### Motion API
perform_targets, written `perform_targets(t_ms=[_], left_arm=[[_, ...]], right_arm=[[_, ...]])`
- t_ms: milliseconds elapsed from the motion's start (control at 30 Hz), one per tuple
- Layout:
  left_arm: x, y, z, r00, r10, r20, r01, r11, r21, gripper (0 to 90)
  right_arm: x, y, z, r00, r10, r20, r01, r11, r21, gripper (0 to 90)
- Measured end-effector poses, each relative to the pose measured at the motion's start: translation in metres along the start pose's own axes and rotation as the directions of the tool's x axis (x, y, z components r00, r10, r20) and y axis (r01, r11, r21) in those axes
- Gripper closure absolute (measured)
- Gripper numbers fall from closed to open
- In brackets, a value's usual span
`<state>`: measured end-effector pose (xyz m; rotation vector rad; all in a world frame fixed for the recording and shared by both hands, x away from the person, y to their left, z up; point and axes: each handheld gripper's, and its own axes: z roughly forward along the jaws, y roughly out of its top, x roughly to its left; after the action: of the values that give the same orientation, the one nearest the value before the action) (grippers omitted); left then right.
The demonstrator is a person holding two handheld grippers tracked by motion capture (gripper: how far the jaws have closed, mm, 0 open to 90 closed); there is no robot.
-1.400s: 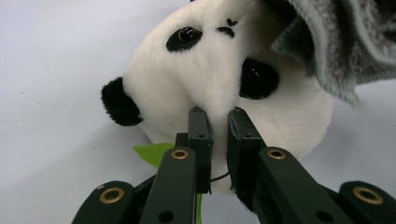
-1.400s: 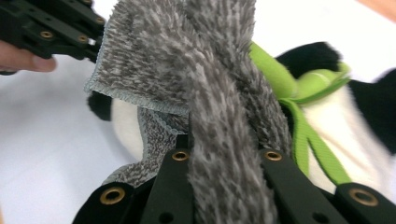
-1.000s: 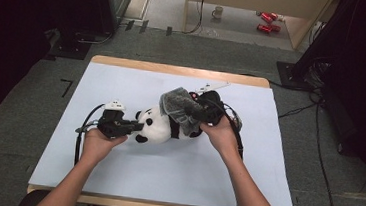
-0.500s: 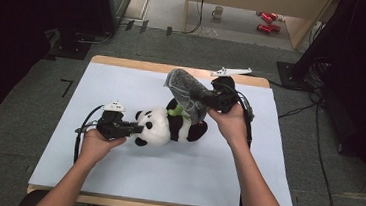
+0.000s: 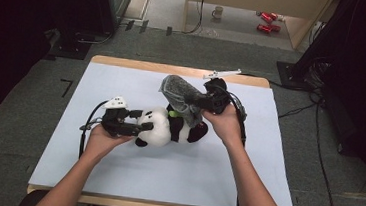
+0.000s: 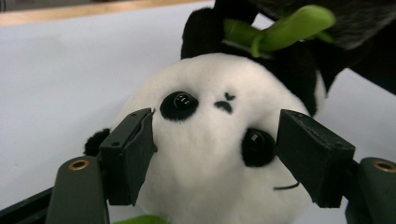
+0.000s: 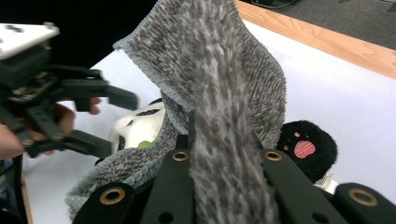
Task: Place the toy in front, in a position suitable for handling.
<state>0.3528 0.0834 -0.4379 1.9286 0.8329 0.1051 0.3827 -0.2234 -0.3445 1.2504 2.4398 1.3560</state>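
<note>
Broad white counter [image 5: 114,177] with a wooden rim, set on grey floor, with a mug [image 5: 218,12] and red cans [image 5: 267,20] well beyond the far edge. At the middle of the counter, a plush panda [image 5: 169,127] on its back — white head toward the person's left, black legs toward the right, a green plush leaf [image 6: 280,30] at its neck. Over the panda's body and rising above it, a grey towel [image 5: 181,95], fuzzy and bunched, draped down onto the belly and lifted at its upper end. Clamped tight on a fold of that towel, the right gripper [image 5: 214,98], held above the panda's lower half by the right hand [image 5: 224,124]; in the right gripper view the cloth [image 7: 224,93] runs straight up between the two black jaws, with a black paw and its pink pad [image 7: 306,149] just beside them. At the panda's head, the left gripper [image 5: 134,125], low over the counter in the left hand [image 5: 100,138]; jaws just spread wide, one on either side of the white face [image 6: 210,154], close at the cheeks but not squeezing the plush — head between them, released. Smallest in sight: the panda's shiny black eyes [image 6: 180,101] and small stitched nose [image 6: 224,105].
</note>
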Motion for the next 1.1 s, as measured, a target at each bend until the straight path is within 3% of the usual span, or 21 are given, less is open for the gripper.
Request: perform_targets(t_ms=[67,200,367,533,667,733,933,1100], left_arm=[[0.002,-0.001,0.004,0.9999,-0.015,0.007,0.015,0.9999,-0.008,27.1],[0.005,-0.003,0.005,0.9992,-0.004,0.039,0.002,0.9993,0.036,43.0],[-0.007,-0.005,0.003,0.995,0.087,0.047,-0.09,0.9942,0.058,55.8],[-0.016,-0.009,-0.001,0.9743,0.22,0.049,-0.223,0.9729,0.062,58.6],[-0.015,-0.011,-0.001,0.9775,0.207,0.039,-0.209,0.9769,0.046,58.7],[-0.015,-0.011,-0.001,0.979,0.199,0.043,-0.201,0.9785,0.045,58.7],[-0.015,-0.012,0.0,0.979,0.199,0.043,-0.201,0.9785,0.046,58.7],[-0.017,-0.013,0.0,0.9782,0.205,0.034,-0.207,0.9773,0.047,59.3]], right_arm=[[0.0,0.001,-0.001,1.0,0.0,-0.004,0.0,1.0,-0.002,83.4],[-0.001,0.005,-0.004,0.9995,0.008,-0.031,-0.008,1.0,-0.02,83.3],[0.003,0.014,-0.007,0.9975,0.0,-0.071,-0.003,0.999,-0.034,83.3],[0.015,0.012,-0.003,0.9907,-0.034,-0.132,0.033,0.999,-0.006,83.3],[0.026,-0.002,0.007,0.9858,-0.05,-0.16,0.059,0.997,0.05,83.3],[0.029,-0.012,0.016,0.9872,-0.066,-0.145,0.08,0.992,0.093,83.4],[0.023,-0.035,0.04,0.9893,-0.073,-0.126,0.095,0.98,0.175,83.6],[0.023,-0.034,0.041,0.9839,-0.167,-0.063,0.176,0.967,0.183,83.4]])
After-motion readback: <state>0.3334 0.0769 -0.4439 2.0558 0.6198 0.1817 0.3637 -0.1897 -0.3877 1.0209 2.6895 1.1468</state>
